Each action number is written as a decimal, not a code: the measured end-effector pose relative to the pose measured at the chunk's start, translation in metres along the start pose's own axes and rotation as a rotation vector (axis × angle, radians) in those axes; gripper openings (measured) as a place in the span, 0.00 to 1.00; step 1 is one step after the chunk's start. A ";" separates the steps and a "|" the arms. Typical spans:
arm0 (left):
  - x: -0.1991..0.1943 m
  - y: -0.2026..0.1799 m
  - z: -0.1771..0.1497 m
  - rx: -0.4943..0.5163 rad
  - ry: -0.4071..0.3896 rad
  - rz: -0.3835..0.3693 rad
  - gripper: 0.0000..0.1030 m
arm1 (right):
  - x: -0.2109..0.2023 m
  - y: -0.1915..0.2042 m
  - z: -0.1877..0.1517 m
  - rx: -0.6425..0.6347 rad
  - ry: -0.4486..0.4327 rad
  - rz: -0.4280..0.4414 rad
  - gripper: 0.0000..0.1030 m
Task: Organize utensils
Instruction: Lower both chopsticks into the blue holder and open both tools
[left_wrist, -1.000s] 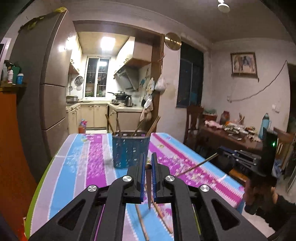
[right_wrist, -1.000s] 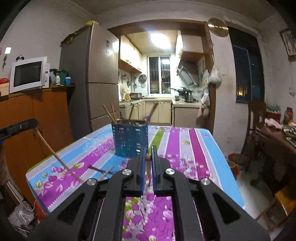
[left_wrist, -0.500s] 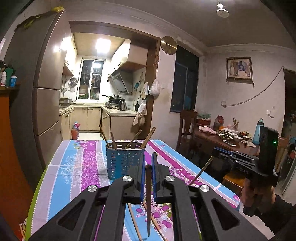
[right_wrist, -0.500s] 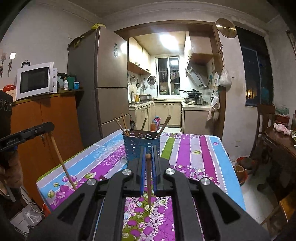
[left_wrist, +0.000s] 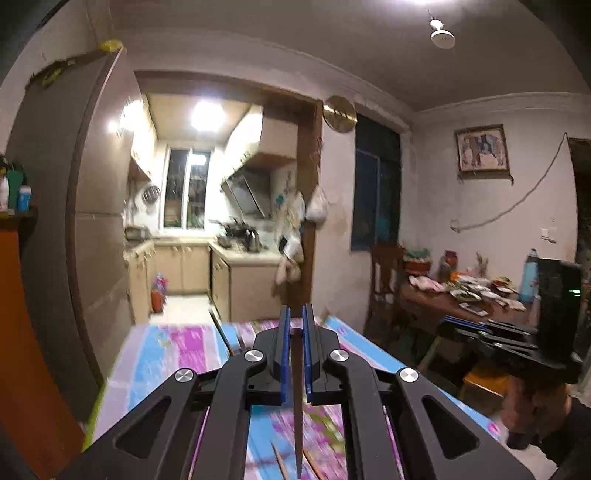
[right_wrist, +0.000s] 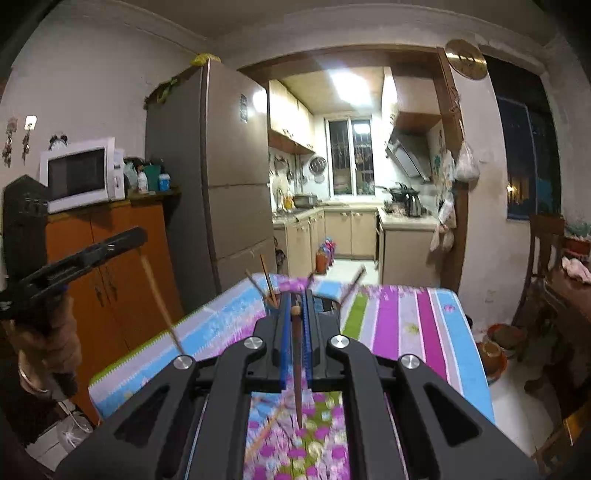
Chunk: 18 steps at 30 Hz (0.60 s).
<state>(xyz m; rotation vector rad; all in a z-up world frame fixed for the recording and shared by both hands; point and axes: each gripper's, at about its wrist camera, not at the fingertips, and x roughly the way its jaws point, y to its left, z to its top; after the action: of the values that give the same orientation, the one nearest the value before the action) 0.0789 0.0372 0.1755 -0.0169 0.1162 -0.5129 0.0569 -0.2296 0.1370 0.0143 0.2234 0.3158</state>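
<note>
- Because each chopstick hangs almost straight down from a pinch near its top end, the likeliest trouble is swing: the dark chopstick (left_wrist: 296, 398) in the left gripper (left_wrist: 294, 328) and the other chopstick (right_wrist: 297, 369) in the right gripper (right_wrist: 295, 306) could each pivot between the pads and slip out, or catch the rim of the blue basket (right_wrist: 325, 303) instead of dropping inside.
- Both pairs of jaws are closed nearly all the way, each clamped on its own stick with the tip dangling below, above the striped tablecloth (right_wrist: 406, 325).
- The basket is mostly hidden behind the right gripper's fingers (only a scrap of it and the sticks (right_wrist: 266, 275) already standing in it show), so aiming into it is partly blind, in my judgement.
- Those standing sticks lean outward and could deflect a new one.
- Loose chopsticks (left_wrist: 279, 459) lie on the cloth near the table's near edge, below the left gripper; a dropped stick could roll off that edge.
</note>
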 end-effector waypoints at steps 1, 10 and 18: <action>0.008 0.004 0.013 -0.005 -0.017 0.004 0.07 | 0.002 0.002 0.010 -0.006 -0.015 0.001 0.05; 0.086 0.025 0.092 -0.032 -0.174 0.088 0.07 | 0.042 -0.011 0.099 -0.030 -0.188 -0.053 0.05; 0.172 0.035 0.092 0.012 -0.188 0.170 0.07 | 0.121 -0.044 0.110 0.046 -0.185 -0.090 0.05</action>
<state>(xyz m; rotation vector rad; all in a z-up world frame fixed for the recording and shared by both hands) 0.2550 -0.0180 0.2469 -0.0430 -0.0693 -0.3402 0.2064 -0.2320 0.2163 0.0782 0.0475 0.2185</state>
